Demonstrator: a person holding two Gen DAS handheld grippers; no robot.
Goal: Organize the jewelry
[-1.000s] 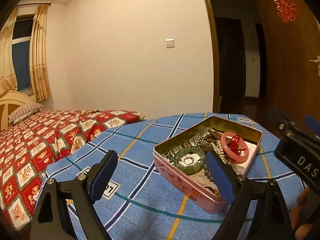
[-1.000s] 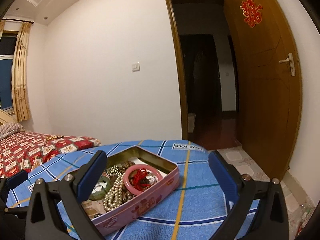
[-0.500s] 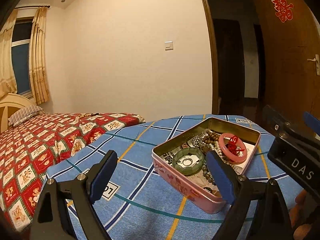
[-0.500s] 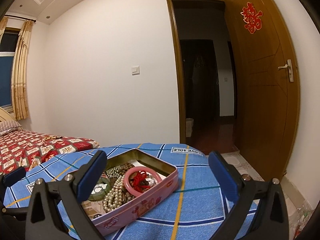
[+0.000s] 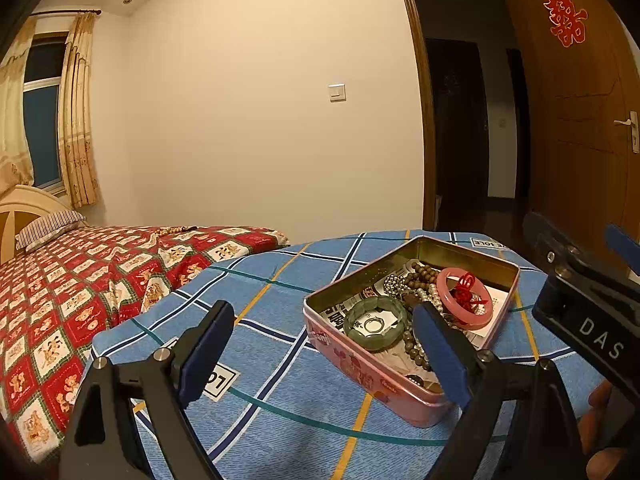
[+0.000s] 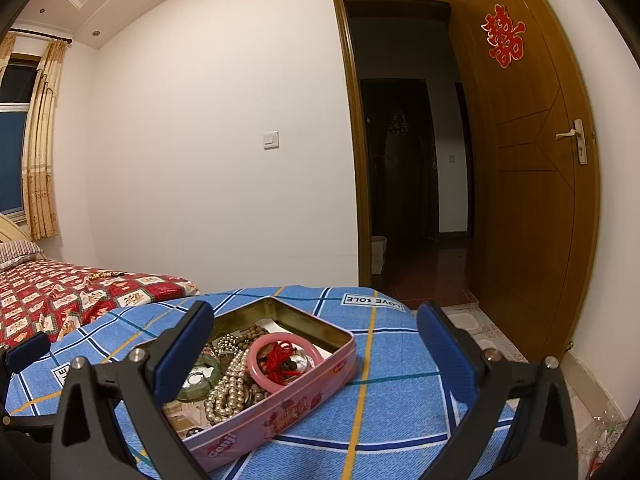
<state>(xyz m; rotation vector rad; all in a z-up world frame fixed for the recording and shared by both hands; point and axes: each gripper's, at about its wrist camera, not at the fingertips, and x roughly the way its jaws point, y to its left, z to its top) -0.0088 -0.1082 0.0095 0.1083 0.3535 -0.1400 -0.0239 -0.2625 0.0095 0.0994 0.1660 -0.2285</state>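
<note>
Clearly, I had both the left gripper [image 5: 320, 352] and right gripper [image 6: 316, 354] wide apart and empty, with the pink tin [image 6: 288, 412] of jewelry on the blue cloth [image 5: 280, 280] nearer my right gripper, lying just left of its centre.

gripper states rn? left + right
Left gripper: open, holding nothing, near the pink tin.
Right gripper: open, holding nothing.
</note>
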